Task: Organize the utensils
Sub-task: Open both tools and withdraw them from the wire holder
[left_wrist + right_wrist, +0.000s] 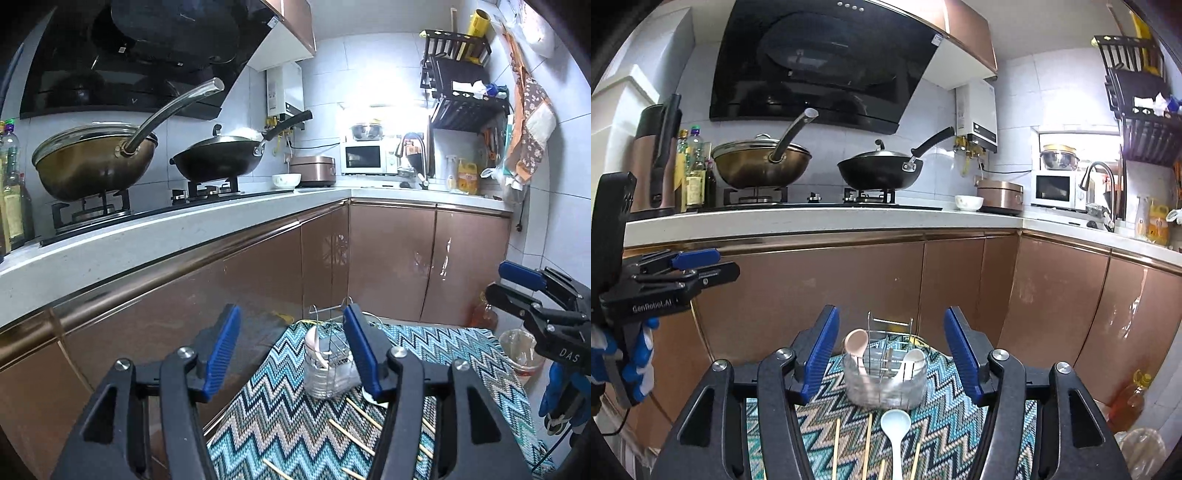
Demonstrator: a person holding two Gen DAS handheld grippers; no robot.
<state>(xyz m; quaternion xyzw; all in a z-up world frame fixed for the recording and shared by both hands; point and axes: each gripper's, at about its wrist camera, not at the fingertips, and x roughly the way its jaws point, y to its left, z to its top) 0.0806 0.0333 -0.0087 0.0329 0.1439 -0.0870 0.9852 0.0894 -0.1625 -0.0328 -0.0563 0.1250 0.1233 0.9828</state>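
A wire utensil holder with a clear base (886, 376) stands on a zigzag-patterned cloth (938, 435). It holds a pink spoon (857, 343) on its left and a white spoon (912, 360) on its right. A pale blue spoon (895, 428) and several wooden chopsticks (868, 439) lie on the cloth in front of it. My right gripper (890, 354) is open and empty, above the loose utensils. My left gripper (291, 347) is open and empty, left of the holder (328, 365); chopsticks (351, 435) lie below it. Each gripper shows in the other's view (524, 291) (698, 266).
Brown cabinet doors (960, 280) stand behind the cloth under a white counter (812, 218). Two woks (764, 162) sit on the stove. An oil bottle (1130, 402) and a clear container (521, 350) stand on the floor at the right.
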